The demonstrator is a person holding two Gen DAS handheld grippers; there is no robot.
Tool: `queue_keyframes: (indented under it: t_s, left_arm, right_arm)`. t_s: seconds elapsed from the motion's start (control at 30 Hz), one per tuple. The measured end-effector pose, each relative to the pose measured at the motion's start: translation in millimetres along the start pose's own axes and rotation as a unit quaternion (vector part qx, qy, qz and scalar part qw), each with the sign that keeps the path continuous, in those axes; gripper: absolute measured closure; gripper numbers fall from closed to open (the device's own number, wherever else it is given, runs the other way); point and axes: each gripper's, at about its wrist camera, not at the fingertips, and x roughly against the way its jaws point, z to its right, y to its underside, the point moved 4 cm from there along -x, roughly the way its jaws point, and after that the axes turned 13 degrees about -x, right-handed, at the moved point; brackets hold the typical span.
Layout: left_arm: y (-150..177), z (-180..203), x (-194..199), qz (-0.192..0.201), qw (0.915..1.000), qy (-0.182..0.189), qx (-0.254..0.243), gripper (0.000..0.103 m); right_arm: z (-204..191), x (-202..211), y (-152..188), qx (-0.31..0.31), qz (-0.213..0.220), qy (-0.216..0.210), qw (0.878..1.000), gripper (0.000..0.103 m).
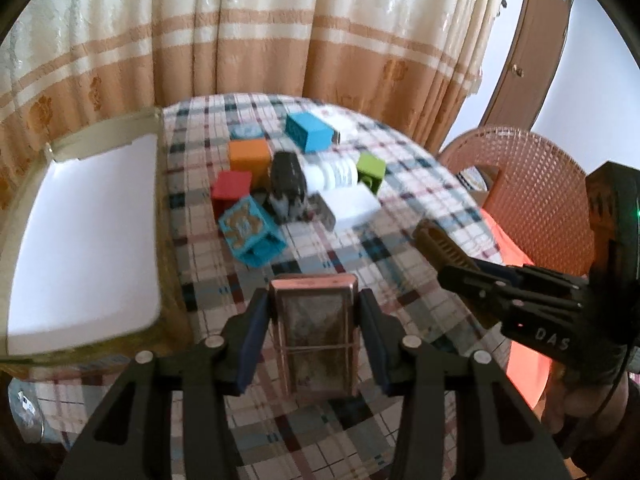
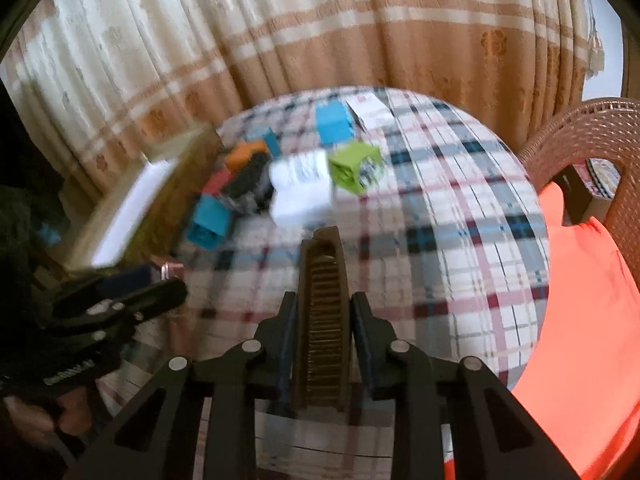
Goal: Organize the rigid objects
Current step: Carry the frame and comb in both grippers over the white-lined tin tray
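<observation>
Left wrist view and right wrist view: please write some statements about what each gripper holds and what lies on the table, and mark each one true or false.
1. The left gripper is shut on a flat metal case. True.
2. The right gripper is open, with nothing between its fingers. False: it is shut on a brown comb-like piece.
3. The green block lies inside the tray. False: it lies on the checked tablecloth.
4. The white-bottomed tray lies on the left of the table in the left wrist view. True.
5. The orange block lies behind the red block. True.
</observation>
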Motion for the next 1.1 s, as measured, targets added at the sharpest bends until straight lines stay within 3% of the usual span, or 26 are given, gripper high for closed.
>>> queue_keyframes:
  t_s: [0.4, 0.77, 1.0, 1.1]
  left_arm:
    - [-21.6, -47.4, 40.2, 0.046, 0.9973, -0.053, 0.021, 0.059]
    - [-26.9, -66.6, 63.7, 0.074, 0.9950, -0.056, 0.037, 0.059]
    - [-29.4, -86.4, 88.4, 0.094, 0.9907, -0.087, 0.048, 0.059]
    - [-25.8, -99.7, 97.0, 0.089, 0.9877, -0.118, 0.051, 0.059]
  right_arm:
    - [-80.9, 7.7, -31.6, 0.050, 0.033, -0.070, 0.996, 0.074]
    - [-117.2, 3.6, -38.4, 0.062, 0.032, -0.101, 0.992, 0.074]
    - [-142.2, 2.6, -38.0, 0.075, 0.030, -0.126, 0.989, 0.074]
    - [-156.1, -0.7, -35.6, 0.081, 0.023, -0.141, 0.986, 0.074]
